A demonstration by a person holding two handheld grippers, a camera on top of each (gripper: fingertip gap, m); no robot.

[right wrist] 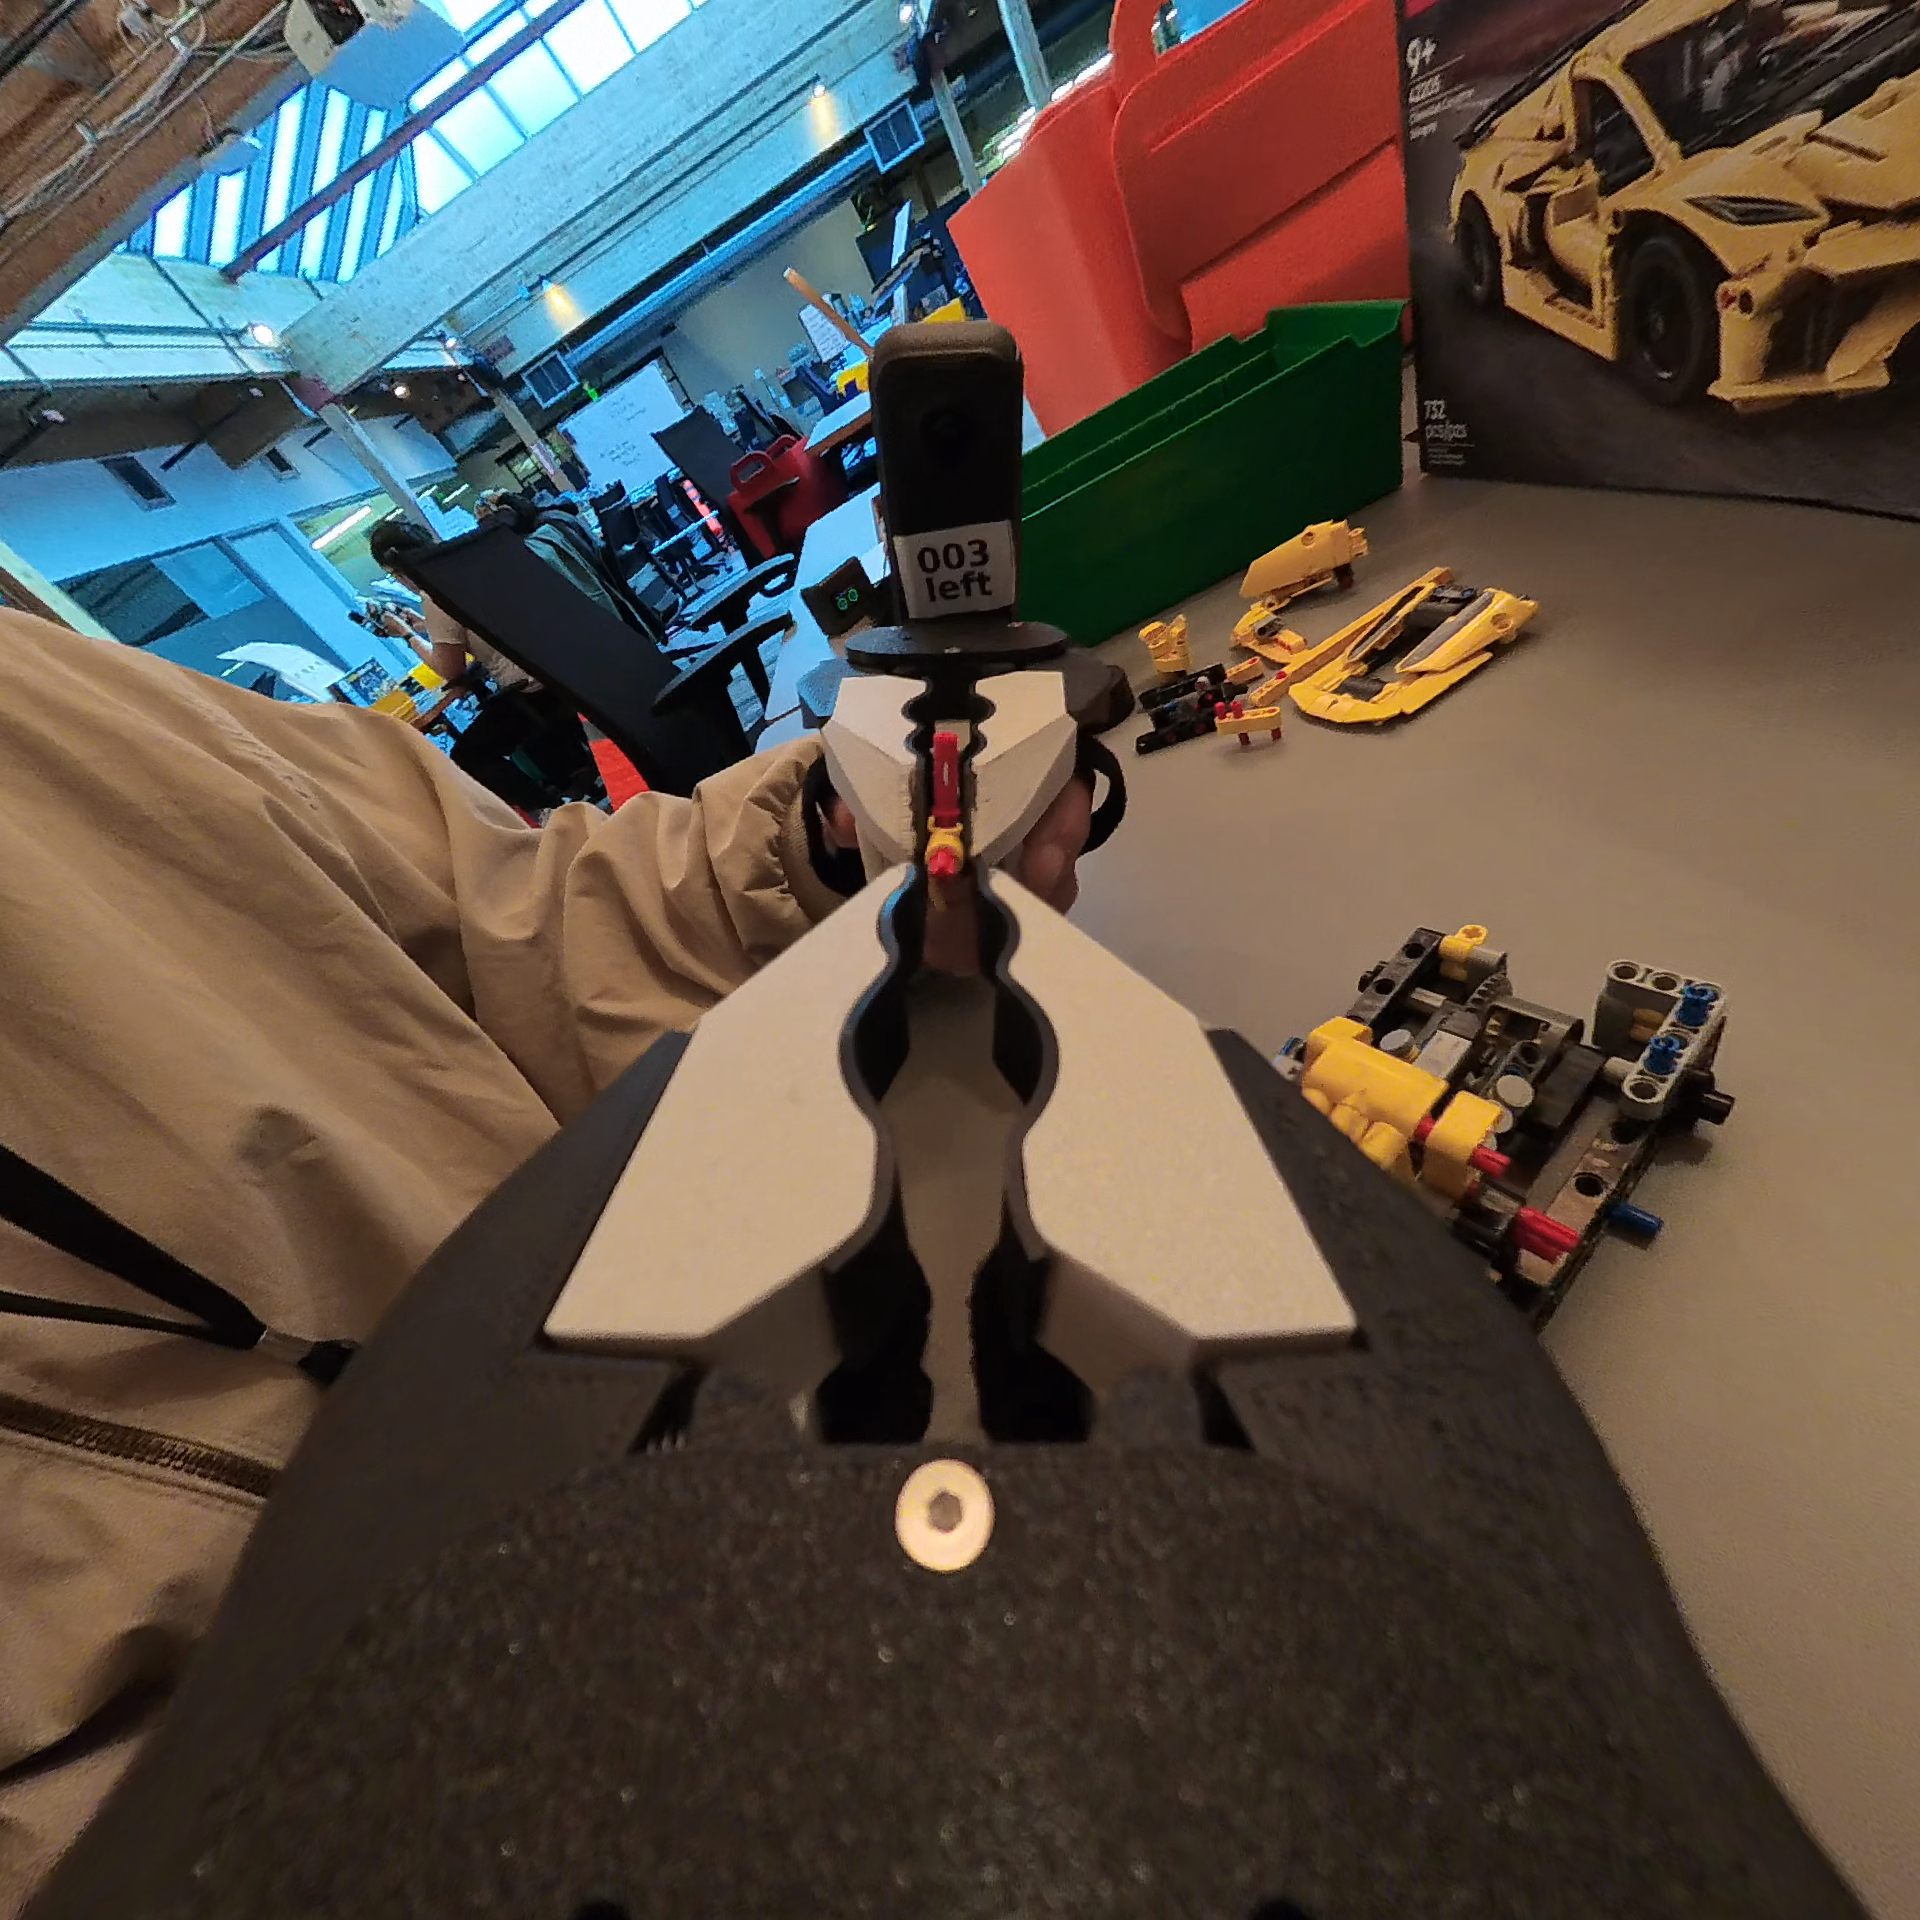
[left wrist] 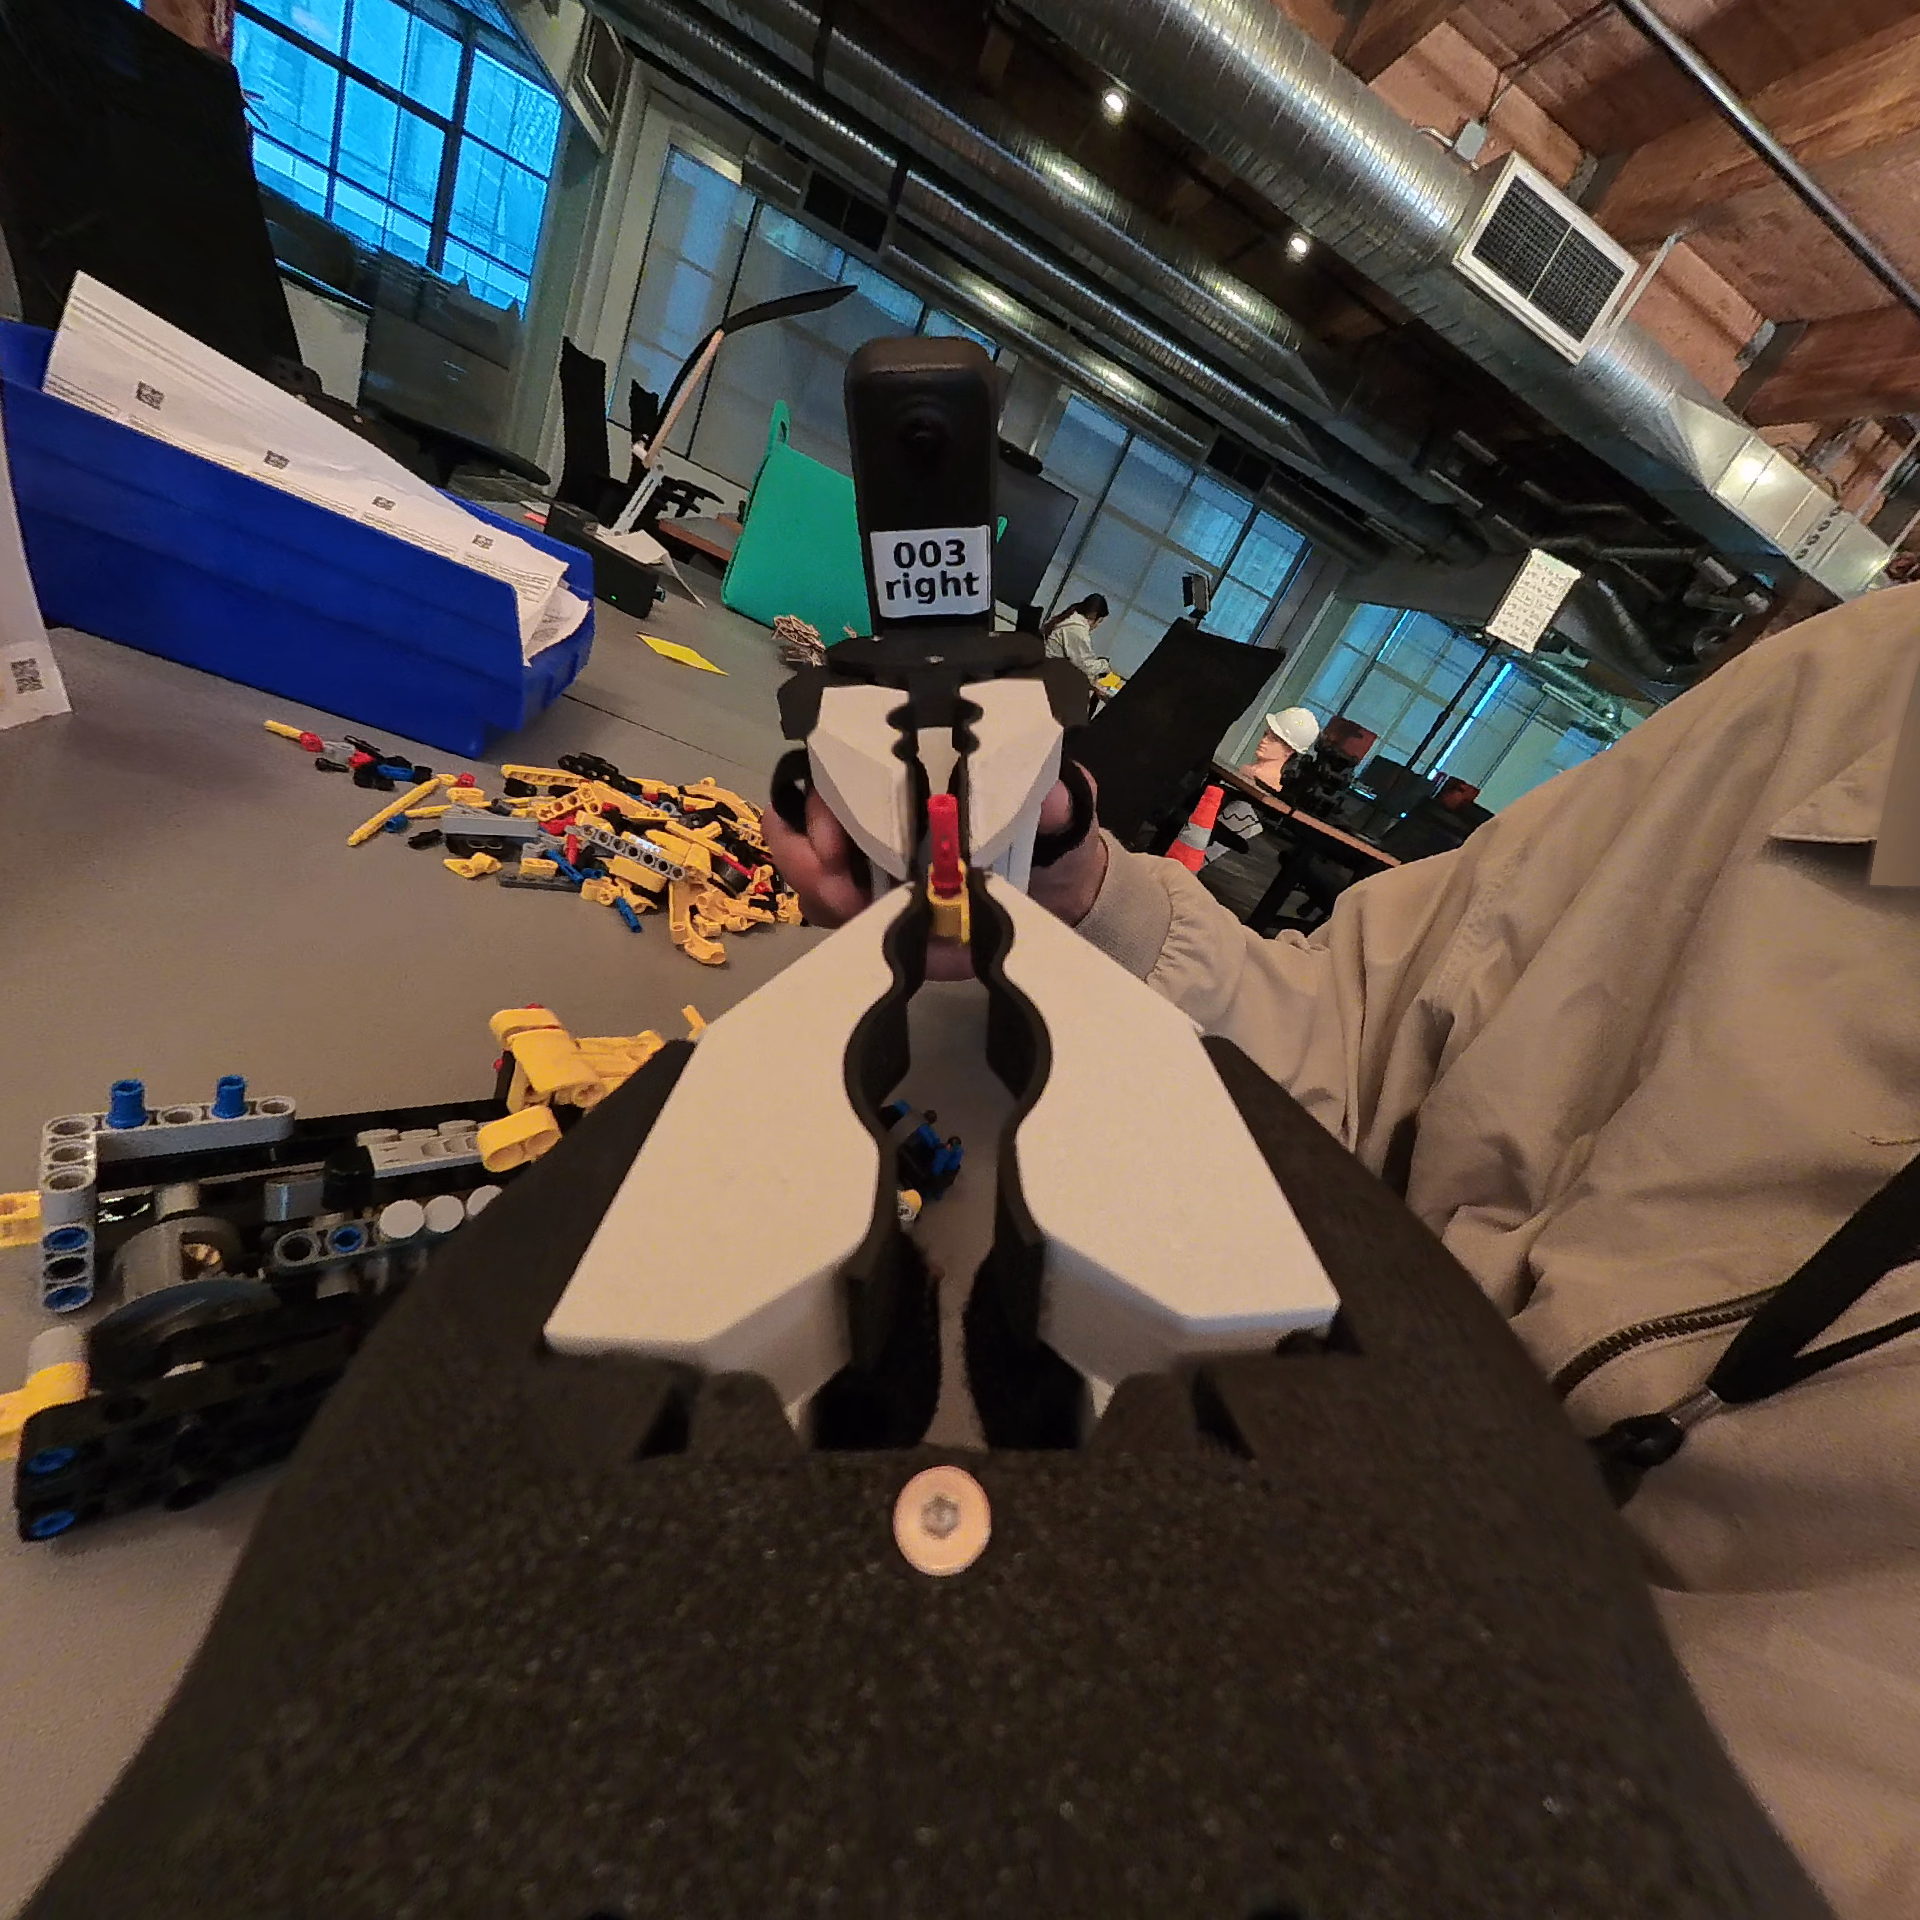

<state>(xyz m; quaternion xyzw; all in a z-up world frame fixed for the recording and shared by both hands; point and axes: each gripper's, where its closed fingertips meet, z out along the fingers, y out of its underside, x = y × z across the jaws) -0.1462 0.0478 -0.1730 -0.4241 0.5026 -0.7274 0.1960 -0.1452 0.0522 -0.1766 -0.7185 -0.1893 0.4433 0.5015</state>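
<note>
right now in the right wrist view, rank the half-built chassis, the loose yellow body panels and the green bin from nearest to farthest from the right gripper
1. half-built chassis, on the table to the right
2. loose yellow body panels, farther back, right
3. green bin, behind them at the table's far side

Both the left gripper (left wrist: 948, 914) and the right gripper (right wrist: 943, 883) have white fingers edged in black on speckled black bodies, and between them sit a small yellow piece (left wrist: 948, 914) and a red pin (left wrist: 941, 831). The table (left wrist: 208, 935) is plain grey, strewn with a pile of yellow, black, red and blue bricks (left wrist: 623, 842). A blue bin (left wrist: 260, 603), a green bin (right wrist: 1205, 488) and a beige jacket sleeve (right wrist: 260, 883) surround them.
</note>
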